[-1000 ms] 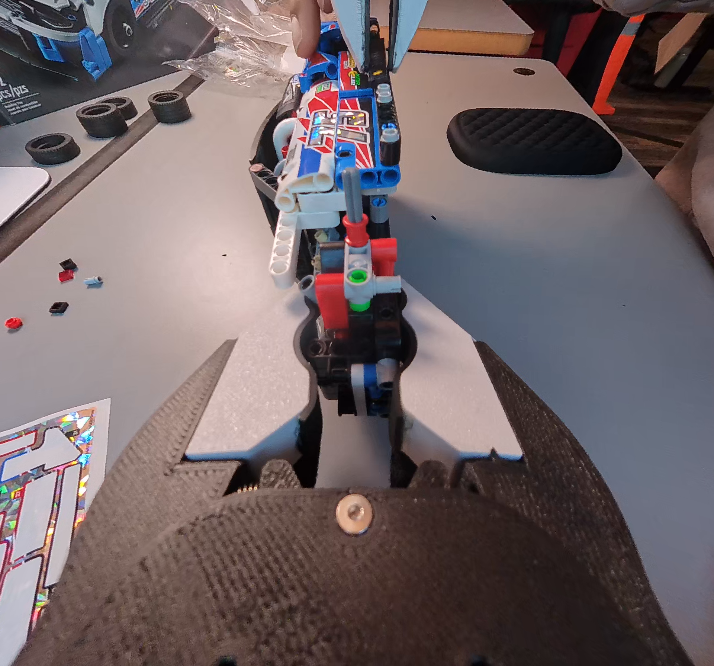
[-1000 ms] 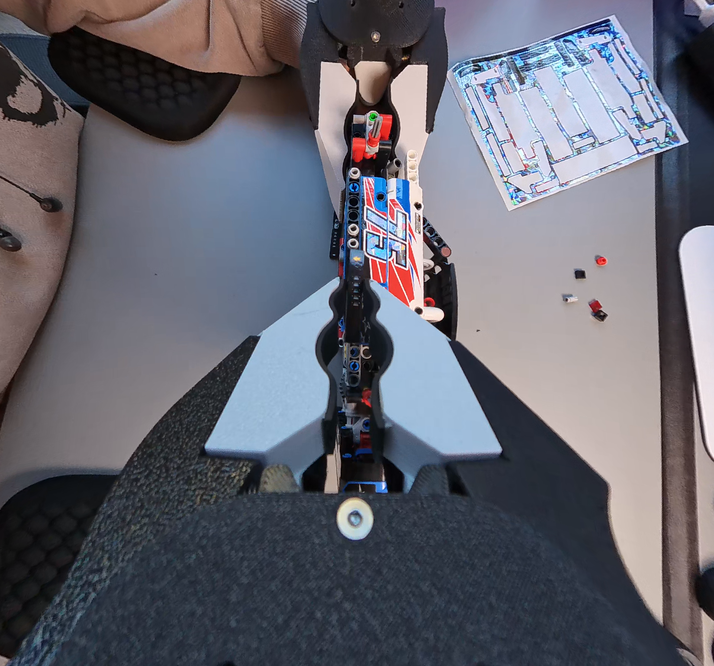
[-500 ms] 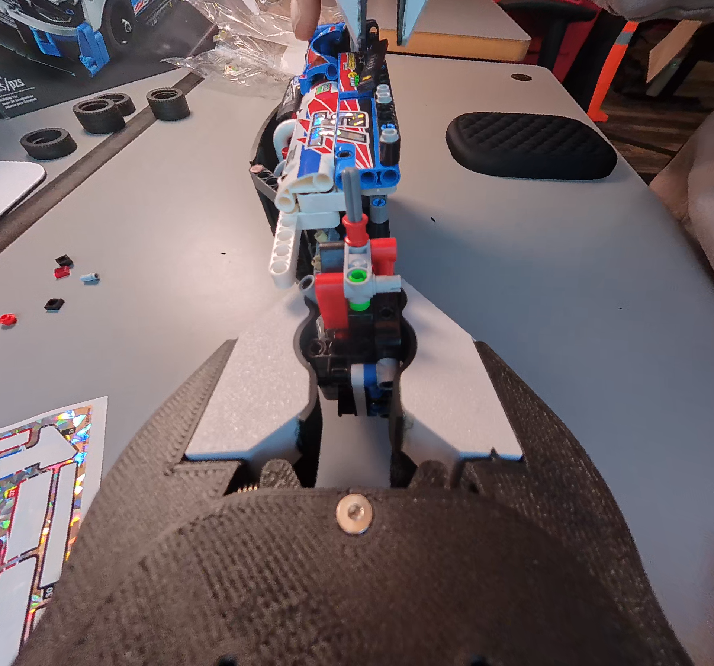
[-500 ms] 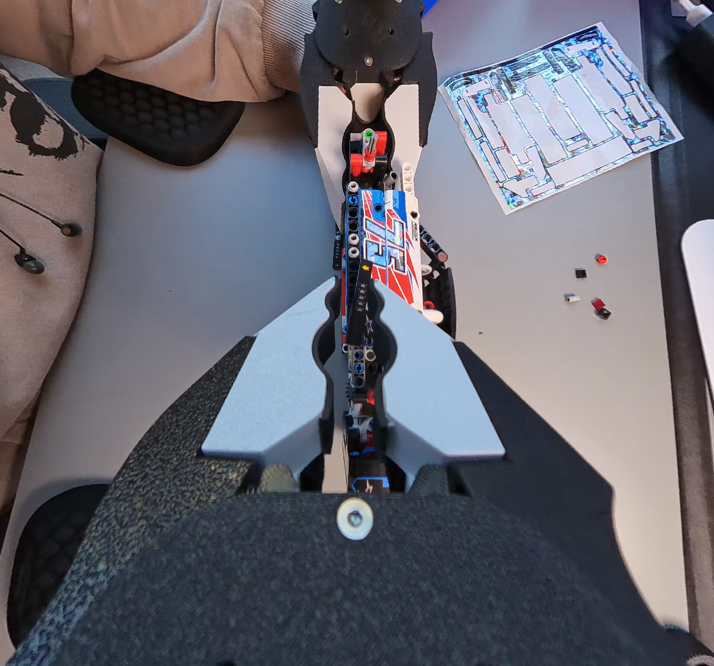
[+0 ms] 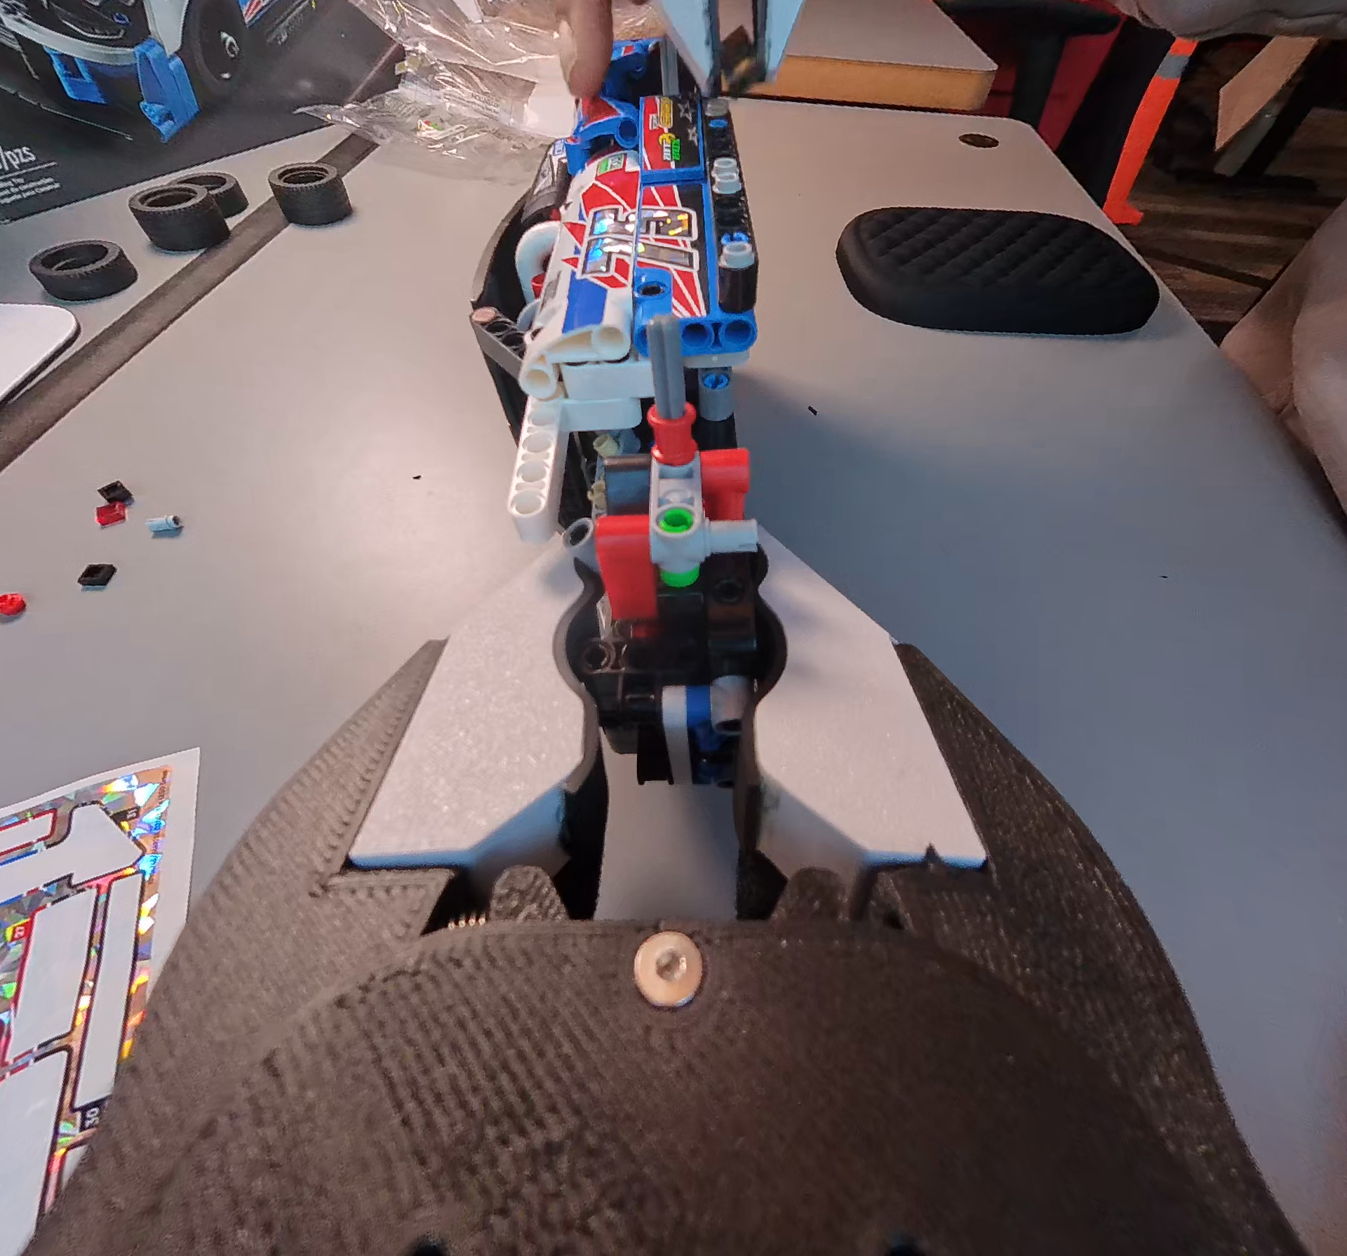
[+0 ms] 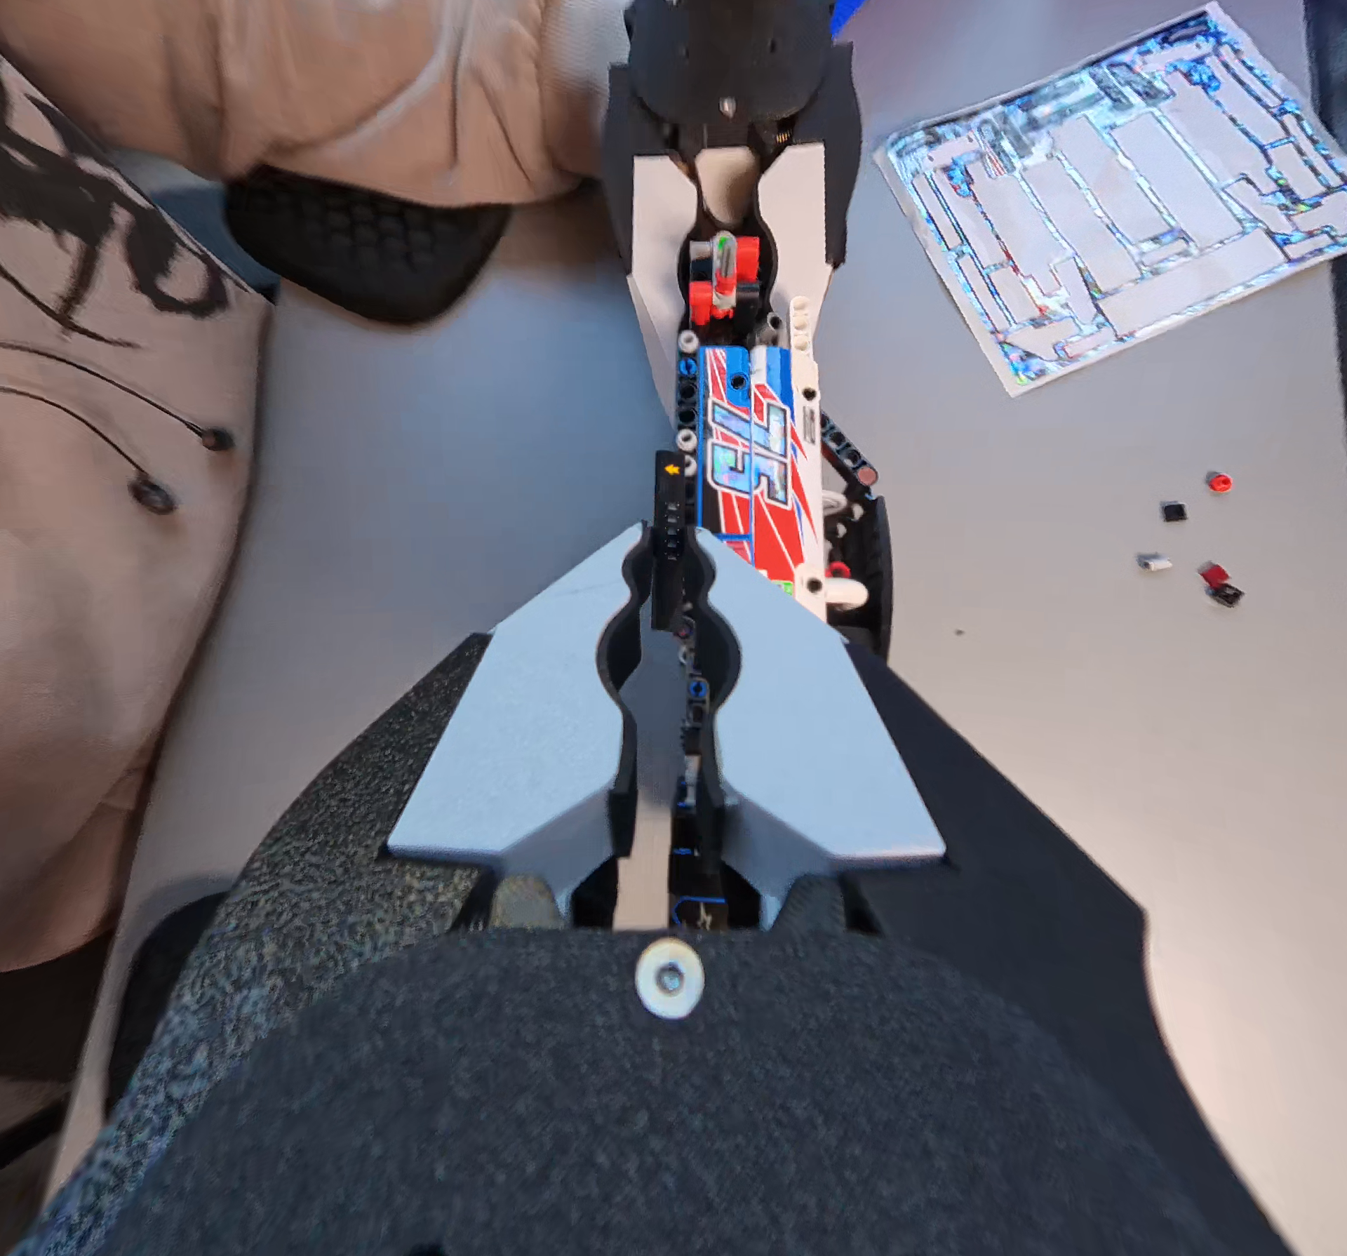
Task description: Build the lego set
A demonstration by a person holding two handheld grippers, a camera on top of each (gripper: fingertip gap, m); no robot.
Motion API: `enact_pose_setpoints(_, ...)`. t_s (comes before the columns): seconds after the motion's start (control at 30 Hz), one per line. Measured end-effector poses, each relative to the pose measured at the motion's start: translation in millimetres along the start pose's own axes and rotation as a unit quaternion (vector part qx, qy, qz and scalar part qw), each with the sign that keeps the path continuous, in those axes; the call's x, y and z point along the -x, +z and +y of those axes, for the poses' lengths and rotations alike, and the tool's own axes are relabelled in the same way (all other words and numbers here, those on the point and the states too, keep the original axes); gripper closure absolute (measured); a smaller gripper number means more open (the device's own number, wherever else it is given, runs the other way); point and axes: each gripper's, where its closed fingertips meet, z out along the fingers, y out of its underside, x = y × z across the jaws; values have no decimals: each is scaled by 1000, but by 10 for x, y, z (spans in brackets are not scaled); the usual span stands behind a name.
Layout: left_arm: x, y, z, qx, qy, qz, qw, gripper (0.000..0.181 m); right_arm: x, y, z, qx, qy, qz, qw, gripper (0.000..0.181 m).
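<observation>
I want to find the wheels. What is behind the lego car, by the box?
Behind the lego car, four loose black tyres sit by the box, beside clear plastic bags. What the bags hold cannot be made out.

black wrist pad [image 5: 998, 270], grey desk [image 5: 1020, 565], orange chair [image 5: 1020, 3]

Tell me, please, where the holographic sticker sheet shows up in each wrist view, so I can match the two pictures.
Left wrist view: the sticker sheet lies on the table at the lower left edge, partly cut off.
Right wrist view: the same sheet lies at the upper right, fully visible.
Shared landmark: the car model runs up the middle of both.
</observation>
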Motion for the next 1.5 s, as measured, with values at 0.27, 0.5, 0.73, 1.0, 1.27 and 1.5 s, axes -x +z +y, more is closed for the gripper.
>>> enact_pose_setpoints(0.27,0,-6,3,-1,-3,1,1000,148,53,-326,-322,-136,135,-113,975,176)
enact_pose_setpoints(0.5,-4,-5,3,-1,0,0,1000,148,35,-283,-234,-113,114,-79,984,176)
enact_pose_setpoints(0.73,-42,-5,5,4,23,-11,1000,148,80,-263,-147,-78,43,9,996,176)
enact_pose_setpoints(1.0,-54,0,0,3,29,-15,999,148,78,-203,27,-46,6,54,997,176)
enact_pose_setpoints(1.27,-63,8,-8,-1,36,-17,999,148,72,-179,87,-46,-17,69,996,176)
enact_pose_setpoints(1.5,-83,12,-9,-1,41,-21,999,148,133,-140,89,-40,-43,75,995,176)
